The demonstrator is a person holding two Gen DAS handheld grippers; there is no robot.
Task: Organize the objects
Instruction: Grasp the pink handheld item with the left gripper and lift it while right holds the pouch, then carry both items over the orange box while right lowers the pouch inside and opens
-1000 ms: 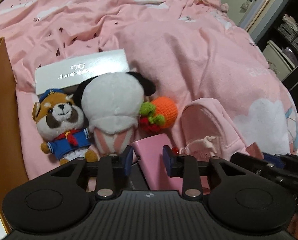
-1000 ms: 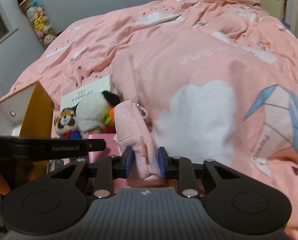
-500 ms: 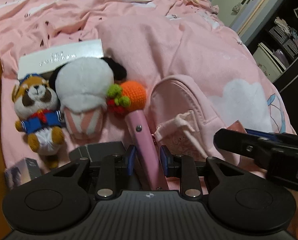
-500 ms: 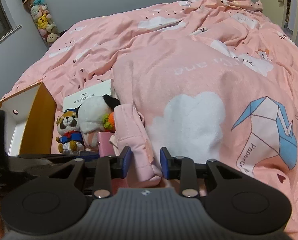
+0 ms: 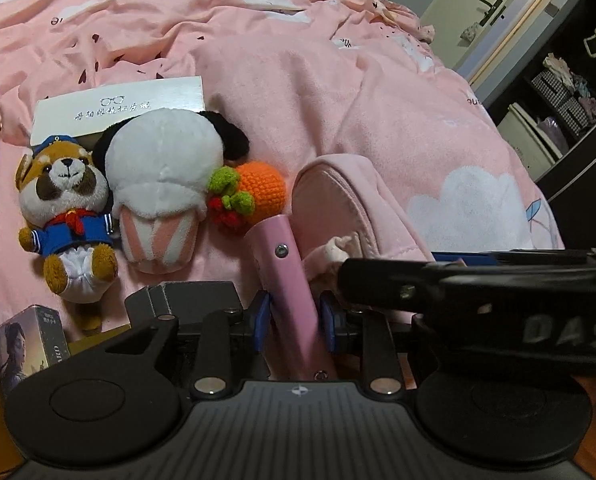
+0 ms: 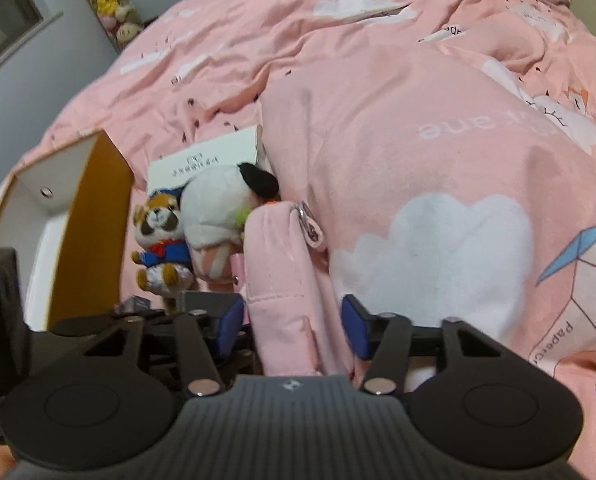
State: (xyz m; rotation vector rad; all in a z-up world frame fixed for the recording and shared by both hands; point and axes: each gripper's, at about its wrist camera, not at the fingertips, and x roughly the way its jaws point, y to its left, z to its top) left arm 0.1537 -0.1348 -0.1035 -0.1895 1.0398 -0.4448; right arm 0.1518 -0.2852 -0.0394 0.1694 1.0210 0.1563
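Note:
My left gripper is shut on a flat pink case with a snap button, held on edge and pointing away over the bed. A pink pouch lies just right of it; it also shows in the right wrist view. My right gripper is open, its jaws wide on either side of the pouch's near end. A red panda plush, a panda ice-cream plush and an orange crochet fruit lie left of the pouch.
A white card box lies behind the plushes. A dark grey box and a small picture box sit near my left gripper. An orange-and-white open box stands at the left. A pink duvet covers the bed.
My left gripper closed on the pink case and lifted it on edge. My right gripper let go of the pouch and its jaws opened wide around it.

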